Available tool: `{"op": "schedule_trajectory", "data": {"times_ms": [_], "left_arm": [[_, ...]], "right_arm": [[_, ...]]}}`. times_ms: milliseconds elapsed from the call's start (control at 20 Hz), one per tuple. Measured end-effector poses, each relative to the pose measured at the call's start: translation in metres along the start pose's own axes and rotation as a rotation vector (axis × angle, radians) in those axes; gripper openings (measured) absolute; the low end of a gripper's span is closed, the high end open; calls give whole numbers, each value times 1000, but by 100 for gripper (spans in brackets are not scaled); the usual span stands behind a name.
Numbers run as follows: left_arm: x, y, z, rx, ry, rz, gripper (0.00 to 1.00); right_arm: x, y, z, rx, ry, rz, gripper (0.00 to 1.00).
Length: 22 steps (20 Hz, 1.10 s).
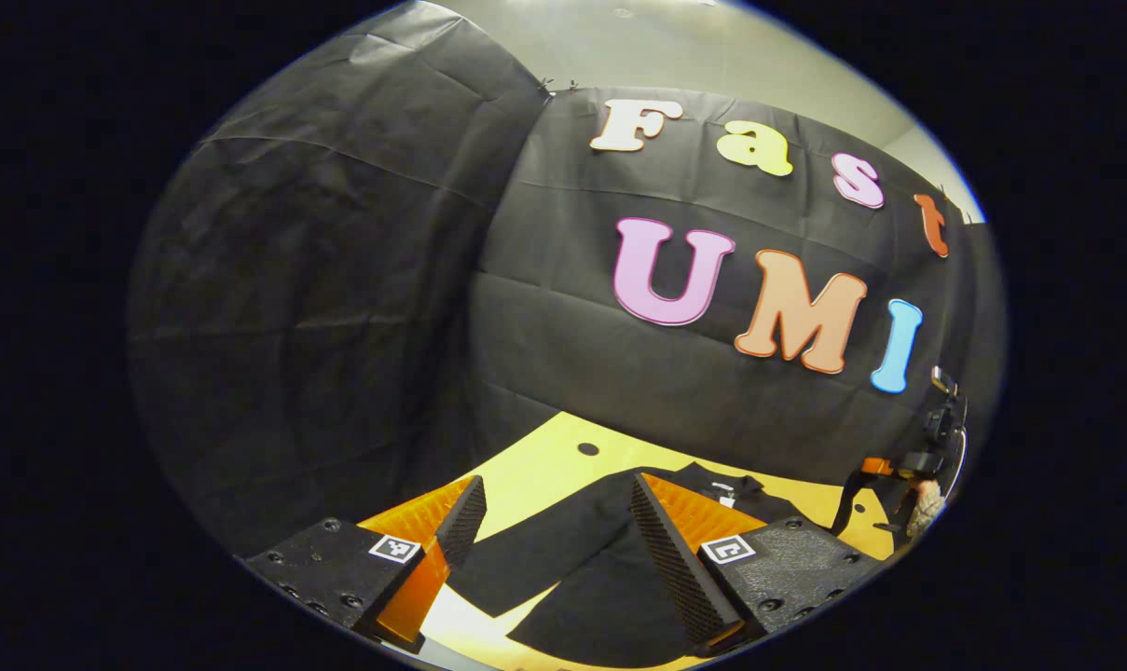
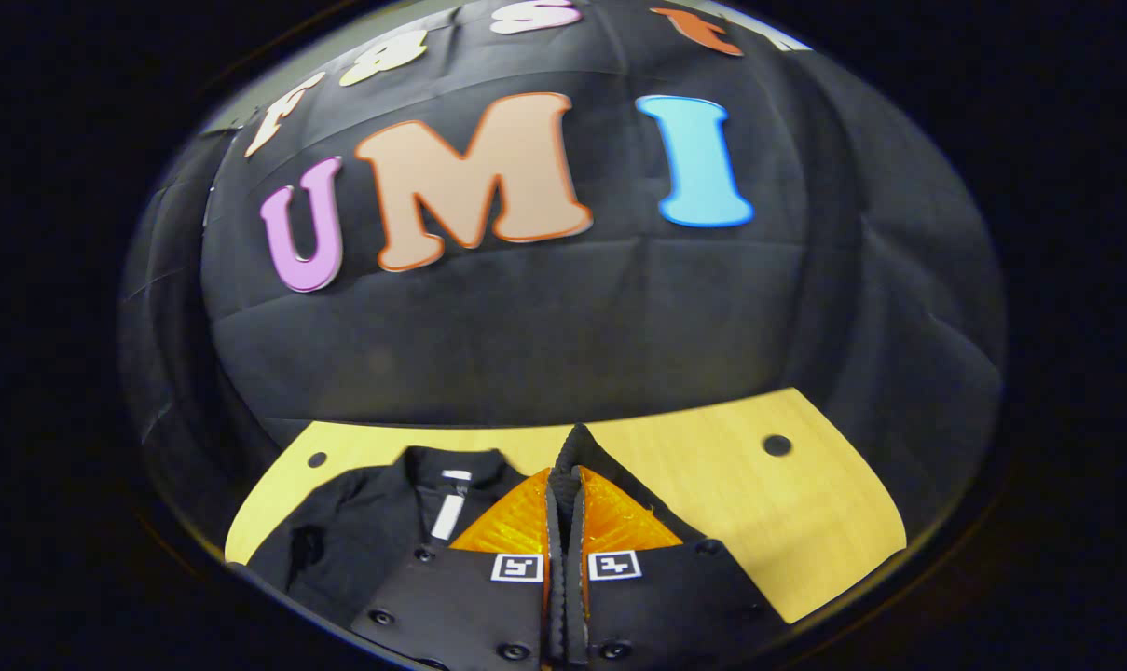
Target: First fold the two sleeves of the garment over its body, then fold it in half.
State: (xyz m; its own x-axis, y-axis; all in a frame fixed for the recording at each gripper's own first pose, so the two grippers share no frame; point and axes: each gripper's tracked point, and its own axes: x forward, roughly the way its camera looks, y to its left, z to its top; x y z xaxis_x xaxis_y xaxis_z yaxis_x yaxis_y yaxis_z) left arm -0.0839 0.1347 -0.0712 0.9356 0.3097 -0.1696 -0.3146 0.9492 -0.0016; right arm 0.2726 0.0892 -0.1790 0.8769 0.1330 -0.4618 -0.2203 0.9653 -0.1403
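The garment (image 1: 572, 559) lies flat on the surface (image 1: 544, 466), collar end toward the cloth wall (image 1: 358, 280) behind. In the left gripper view one sleeve (image 1: 535, 545) runs between the left gripper (image 1: 554, 536) fingers; the right gripper (image 1: 899, 499) stands far right, beside the garment's collar
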Motion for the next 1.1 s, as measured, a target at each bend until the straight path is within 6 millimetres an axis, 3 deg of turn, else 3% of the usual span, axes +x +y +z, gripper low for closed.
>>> {"op": "schedule_trajectory", "data": {"times_ms": [150, 350, 500, 700, 850, 900, 950, 1000, 1100], "left_arm": [[0, 30, 3, -17, -5, 58, 92], [-2, 61, 10, -18, -8, 116, 93], [-6, 82, 9, 16, -1, 154, 92], [-14, 106, 2, 33, 23, 203, 93], [-14, 119, -13, 12, 68, 225, 92], [-13, 122, -19, 5, 82, 230, 95], [-11, 125, -21, -1, 90, 233, 92], [-9, 126, -24, -5, 95, 235, 93], [-3, 132, -34, 3, 117, 240, 94]], "right_arm": [[25, 87, 12, -66, -11, 98, 3], [54, 200, -10, -154, 38, 223, 4], [75, 262, -38, -213, 78, 274, 4], [104, 303, -78, -243, 158, 294, 3], [123, 311, -88, -245, 186, 302, 6], [129, 309, -97, -229, 199, 318, 11], [133, 309, -104, -202, 213, 333, 17], [138, 314, -110, -167, 231, 353, 36], [141, 318, -99, -139, 222, 341, 75]]}}
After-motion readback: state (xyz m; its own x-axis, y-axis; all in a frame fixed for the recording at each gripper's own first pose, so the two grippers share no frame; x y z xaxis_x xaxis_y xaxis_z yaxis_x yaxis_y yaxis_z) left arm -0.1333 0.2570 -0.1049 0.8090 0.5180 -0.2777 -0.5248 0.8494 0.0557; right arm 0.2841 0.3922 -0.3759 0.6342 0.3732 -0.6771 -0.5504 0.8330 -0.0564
